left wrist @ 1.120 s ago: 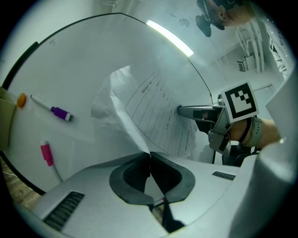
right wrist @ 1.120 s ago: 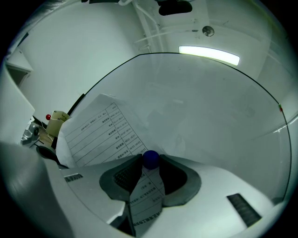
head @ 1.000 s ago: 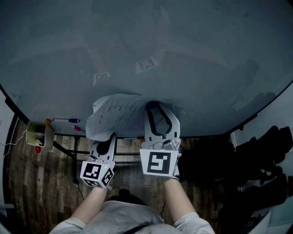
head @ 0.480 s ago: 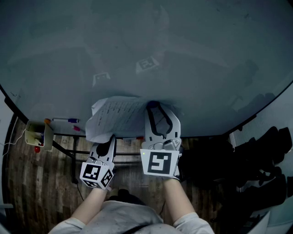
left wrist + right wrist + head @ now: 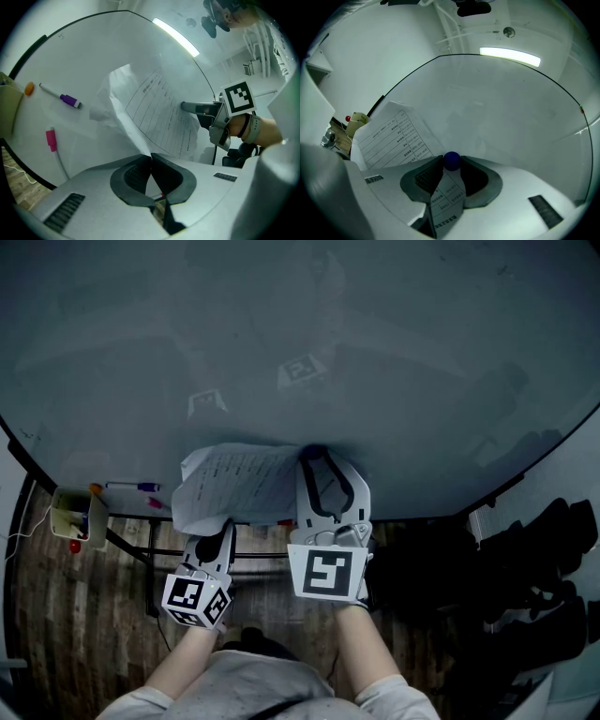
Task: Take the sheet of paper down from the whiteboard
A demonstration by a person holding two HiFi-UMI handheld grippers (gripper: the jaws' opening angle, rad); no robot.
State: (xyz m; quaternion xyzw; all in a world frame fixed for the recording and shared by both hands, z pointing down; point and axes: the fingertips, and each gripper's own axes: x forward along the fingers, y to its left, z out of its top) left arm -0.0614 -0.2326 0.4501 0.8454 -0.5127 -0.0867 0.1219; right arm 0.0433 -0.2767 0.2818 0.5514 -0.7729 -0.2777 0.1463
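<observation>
The printed sheet of paper (image 5: 236,486) hangs loose and bulging in front of the whiteboard (image 5: 300,334). My left gripper (image 5: 226,522) is shut on the sheet's lower edge; in the left gripper view its jaws (image 5: 151,156) meet on the paper (image 5: 157,117). My right gripper (image 5: 316,455) points at the board, shut on a small blue magnet (image 5: 452,160) at the sheet's right corner. A strip of the paper (image 5: 446,197) runs between the right jaws below the magnet. The right gripper (image 5: 199,109) also shows in the left gripper view.
A purple-capped marker (image 5: 65,99), a pink one (image 5: 50,140) and an orange magnet (image 5: 29,87) sit on the board at the left. A small holder (image 5: 73,516) hangs at the board's left end. Dark bags (image 5: 534,563) lie on the floor at the right.
The sheet's upper edge has sagged lower and the paper has shifted slightly left. The left gripper has drifted a little left; the right gripper has kept still.
</observation>
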